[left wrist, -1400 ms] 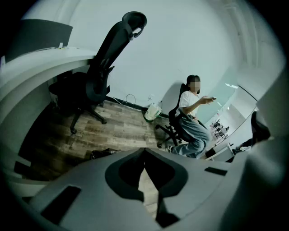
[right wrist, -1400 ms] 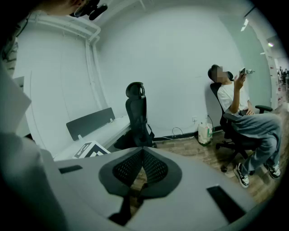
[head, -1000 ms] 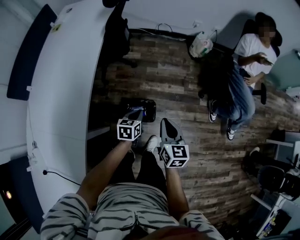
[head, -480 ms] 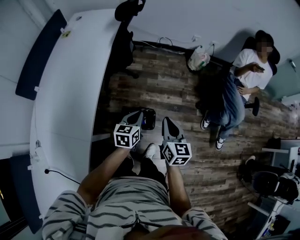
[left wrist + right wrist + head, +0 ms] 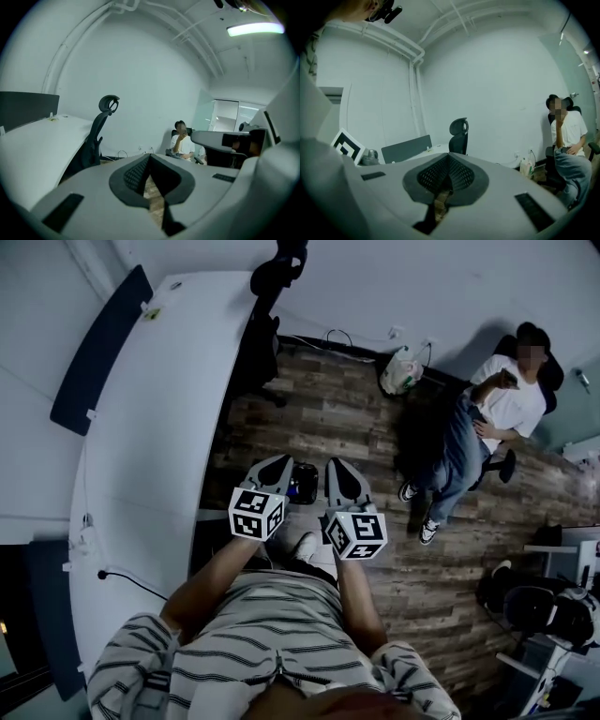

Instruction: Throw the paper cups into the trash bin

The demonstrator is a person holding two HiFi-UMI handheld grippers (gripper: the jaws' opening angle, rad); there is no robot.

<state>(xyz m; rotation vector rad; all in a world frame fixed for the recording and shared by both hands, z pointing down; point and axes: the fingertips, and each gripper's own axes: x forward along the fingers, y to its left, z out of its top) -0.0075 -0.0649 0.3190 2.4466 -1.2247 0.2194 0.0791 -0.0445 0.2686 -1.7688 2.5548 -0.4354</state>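
Both left gripper (image 5: 271, 466) and right gripper (image 5: 338, 470) sit closed, empty. No cups show; likely light, crushable: pinch rim gently.

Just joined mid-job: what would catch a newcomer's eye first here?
The left claw and right claw, both shut and empty, are held side by side over the wooden floor at centre. A long white desk curves down the left, and a person in a white shirt sits at far right.
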